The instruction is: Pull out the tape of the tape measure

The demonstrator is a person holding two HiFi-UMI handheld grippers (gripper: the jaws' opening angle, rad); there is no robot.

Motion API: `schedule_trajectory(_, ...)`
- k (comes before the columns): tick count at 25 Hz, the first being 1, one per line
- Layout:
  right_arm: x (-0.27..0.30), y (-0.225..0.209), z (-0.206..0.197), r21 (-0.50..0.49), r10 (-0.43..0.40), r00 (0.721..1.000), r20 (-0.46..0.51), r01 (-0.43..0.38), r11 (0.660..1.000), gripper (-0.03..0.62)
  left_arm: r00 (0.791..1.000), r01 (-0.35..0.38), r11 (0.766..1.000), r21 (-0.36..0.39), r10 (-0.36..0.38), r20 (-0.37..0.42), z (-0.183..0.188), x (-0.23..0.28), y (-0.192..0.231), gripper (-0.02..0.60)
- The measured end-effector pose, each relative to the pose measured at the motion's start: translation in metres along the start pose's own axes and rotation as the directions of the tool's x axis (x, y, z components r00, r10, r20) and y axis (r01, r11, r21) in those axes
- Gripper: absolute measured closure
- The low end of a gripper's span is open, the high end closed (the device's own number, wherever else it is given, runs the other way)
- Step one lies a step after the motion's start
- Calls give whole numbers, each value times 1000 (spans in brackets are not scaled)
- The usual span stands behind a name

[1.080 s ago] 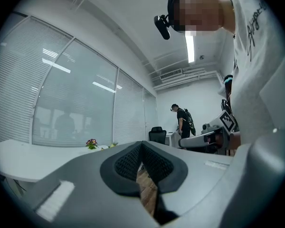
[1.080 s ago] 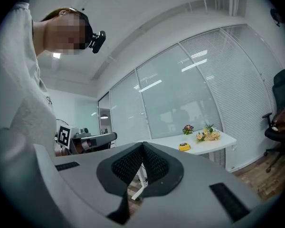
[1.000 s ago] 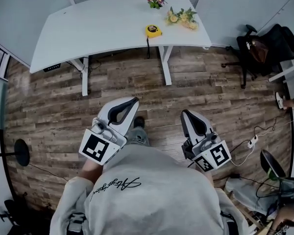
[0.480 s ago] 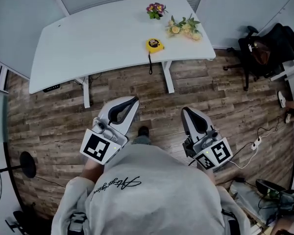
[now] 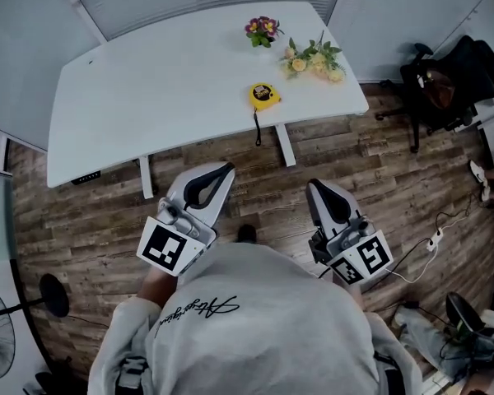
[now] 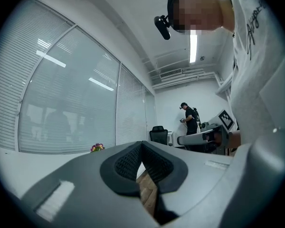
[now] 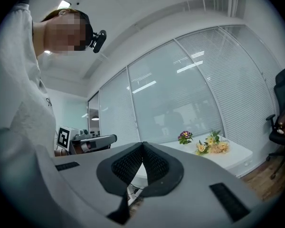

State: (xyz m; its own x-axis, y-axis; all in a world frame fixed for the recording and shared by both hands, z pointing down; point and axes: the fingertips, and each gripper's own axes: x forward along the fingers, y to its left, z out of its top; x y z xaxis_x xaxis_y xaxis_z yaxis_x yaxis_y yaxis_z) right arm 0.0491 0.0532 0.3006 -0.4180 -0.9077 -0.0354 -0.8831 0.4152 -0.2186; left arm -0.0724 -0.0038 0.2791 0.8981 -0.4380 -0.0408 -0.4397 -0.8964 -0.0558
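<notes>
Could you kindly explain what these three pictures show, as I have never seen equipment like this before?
There is no robot here. A person in a pale grey sweatshirt holds two tools, the left hand-held gripper and the right hand-held gripper. The head view looks down from a camera on the person's head. The two gripper views come from cameras riding on each tool, looking along its jaws. Ahead stands a white desk carrying a round yellow tape measure, a small bunch of purple flowers and a spray of yellow flowers. Both pairs of jaws are closed and hold nothing.
</notes>
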Motion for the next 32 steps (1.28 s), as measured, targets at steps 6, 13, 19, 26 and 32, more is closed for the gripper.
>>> schedule_trajectory(6, 14, -8, -3, 7, -25, 1000, 1, 25, 1000, 594, 999, 31, 999, 5, -31, -13, -9, 10, 16, 581)
schedule_trajectory(13, 20, -8, -10, 5, -2, 1000, -27, 2, 1000, 594, 1000, 10, 1000, -24, -10, -14, -15, 8, 19, 581)
schedule_trajectory(19, 31, -5, -2, -12, 29, 999, -22, -30, 999, 594, 1000, -2, 1000, 1, 2, 2, -4, 12, 25, 581)
schedule_trajectory(26, 29, -13, -8, 3, -9, 1000, -28, 9, 1000, 594, 1000, 23, 1000, -3, -23, -22, -19, 16, 30, 581)
schedule_trajectory(32, 29, -30, -17, 34, -36, 999, -41, 37, 999, 594, 998, 38, 998, -43, -40, -46, -35, 36, 34, 581)
